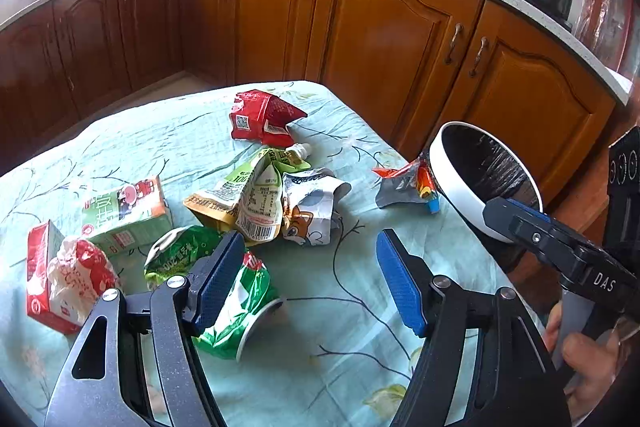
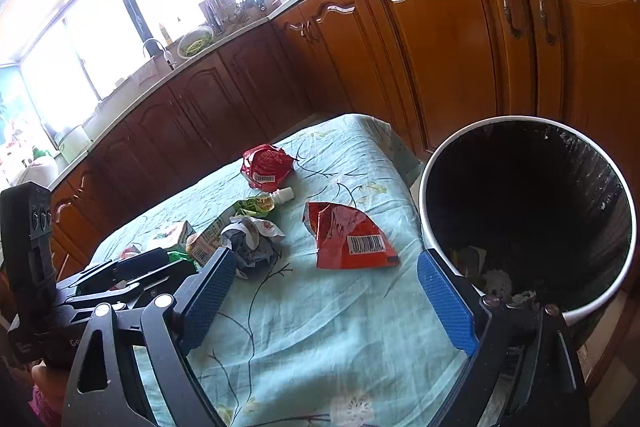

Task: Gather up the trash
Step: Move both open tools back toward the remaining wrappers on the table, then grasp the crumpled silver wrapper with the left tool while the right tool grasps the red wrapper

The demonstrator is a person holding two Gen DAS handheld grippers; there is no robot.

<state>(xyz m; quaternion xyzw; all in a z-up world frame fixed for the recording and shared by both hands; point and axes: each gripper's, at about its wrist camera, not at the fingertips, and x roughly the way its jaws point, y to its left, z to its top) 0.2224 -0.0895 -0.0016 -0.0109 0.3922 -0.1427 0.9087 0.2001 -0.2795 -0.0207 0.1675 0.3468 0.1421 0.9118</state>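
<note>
A table covered by a pale green flowered cloth [image 1: 168, 147] is strewn with litter. The left gripper [image 1: 310, 277] is held wide open above the cloth, nothing clamped between its blue pads; a crumpled green wrapper [image 1: 240, 311] lies just under and beside its left finger. Beyond it, a green carton [image 1: 128, 215], a red box [image 1: 40, 275] with a white-and-red wrapper against it, a yellow-green pouch [image 1: 248, 199], a white cartoon-printed pouch [image 1: 312, 207] and a red bag [image 1: 260, 119] are spread over the table. A small silver-and-orange wrapper [image 1: 404, 187] lies near the table's right edge, beside the bin.

The right gripper [image 2: 326, 287] is likewise spread wide and empty, one pad over the cloth, the other in front of the bin's rim. A flat red wrapper with a barcode [image 2: 348, 239] lies ahead of it. The white bin [image 2: 600, 301], lined in black, stands at the table's right edge, a few scraps visible inside.
</note>
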